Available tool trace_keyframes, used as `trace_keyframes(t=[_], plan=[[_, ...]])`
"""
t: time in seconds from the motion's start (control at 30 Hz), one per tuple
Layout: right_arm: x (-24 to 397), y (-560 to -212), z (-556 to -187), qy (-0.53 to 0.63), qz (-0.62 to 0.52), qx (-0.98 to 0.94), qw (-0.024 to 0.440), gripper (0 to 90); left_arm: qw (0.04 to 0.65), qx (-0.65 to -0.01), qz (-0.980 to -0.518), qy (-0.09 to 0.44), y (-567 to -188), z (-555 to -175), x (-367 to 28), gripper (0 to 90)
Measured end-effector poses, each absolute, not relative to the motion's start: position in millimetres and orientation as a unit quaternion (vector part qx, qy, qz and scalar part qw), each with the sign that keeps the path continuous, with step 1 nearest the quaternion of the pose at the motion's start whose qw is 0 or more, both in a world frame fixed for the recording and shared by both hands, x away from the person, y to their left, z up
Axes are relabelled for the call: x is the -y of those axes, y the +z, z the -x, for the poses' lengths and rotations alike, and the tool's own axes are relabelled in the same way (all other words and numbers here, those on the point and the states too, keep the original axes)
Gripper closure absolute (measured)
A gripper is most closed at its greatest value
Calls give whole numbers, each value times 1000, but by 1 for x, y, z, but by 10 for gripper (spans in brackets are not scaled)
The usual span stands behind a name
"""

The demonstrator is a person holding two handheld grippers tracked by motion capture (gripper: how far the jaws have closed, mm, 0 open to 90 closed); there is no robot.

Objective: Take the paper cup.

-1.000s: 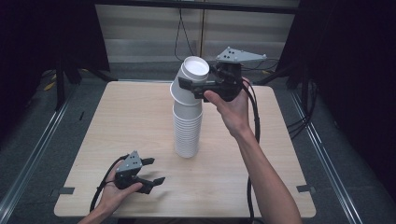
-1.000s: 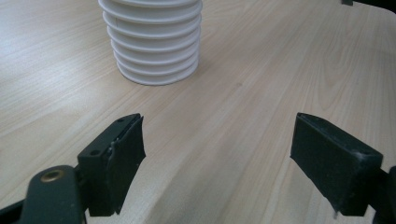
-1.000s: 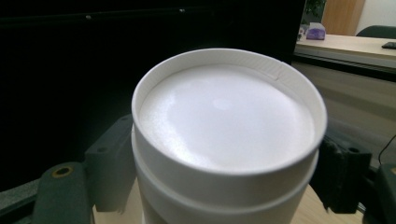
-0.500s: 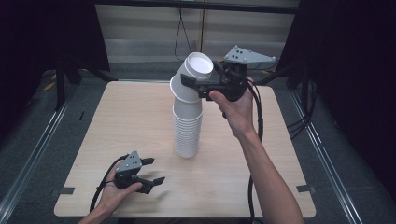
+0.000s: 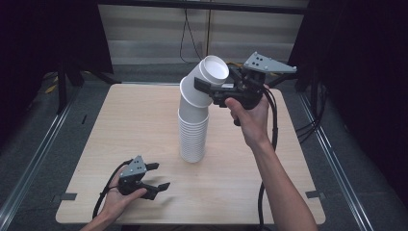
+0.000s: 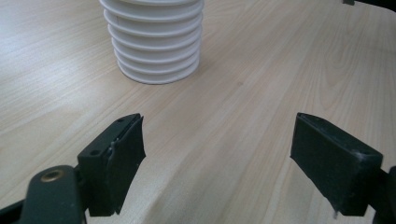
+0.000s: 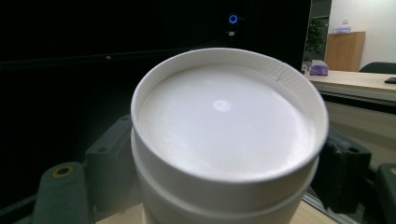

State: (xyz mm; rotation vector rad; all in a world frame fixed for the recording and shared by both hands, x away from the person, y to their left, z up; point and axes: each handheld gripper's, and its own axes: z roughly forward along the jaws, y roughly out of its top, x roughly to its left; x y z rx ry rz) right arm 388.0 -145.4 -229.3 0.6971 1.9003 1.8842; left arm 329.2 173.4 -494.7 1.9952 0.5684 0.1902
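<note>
The top cup [image 5: 209, 79] sits upside down at the head of the cup stack [image 5: 193, 130], tilted away from the column toward my right side, its flat bottom turned up and toward the camera; in the right gripper view that bottom [image 7: 224, 116] fills the space between my two black jaws, which press on the cup's sides; so my right hand-held gripper [image 5: 219, 89] is clamped on the top cup, and at least one more cup seems to tilt along with it. The stack stands upright near the middle of the desk [image 5: 120, 125], rims down, tightly nested; the left gripper view shows its lowest rims [image 6: 154, 51] resting flat on the wood. My left hand-held gripper [image 5: 156, 176] lies low at the near left of the desk, well apart from the stack; its jaws stand wide apart with nothing but bare wood between them.

The risk, as I judge it, lies in the nesting; if the cups cling, my pull may drag several off together, or lever the whole column sideways and topple it, since nothing steadies its base; squeezing harder could crush the thin wall; a loose grip could let the cup slip and fall onto the desk.
</note>
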Motion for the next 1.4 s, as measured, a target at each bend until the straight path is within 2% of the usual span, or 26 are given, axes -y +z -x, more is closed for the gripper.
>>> trace_keyframes(t=[0.57,1.2,1.4], plan=[[184,-230,-372,671,-265,-661,207,211,506,-236,-826,79,-495,-329,-173,173],[202,-262,-354,655,-274,-676,199,212,517,-240,-818,76,-494,-329,-174,172],[205,-273,-349,648,-278,-682,195,212,530,-241,-811,51,-493,-328,-172,172]])
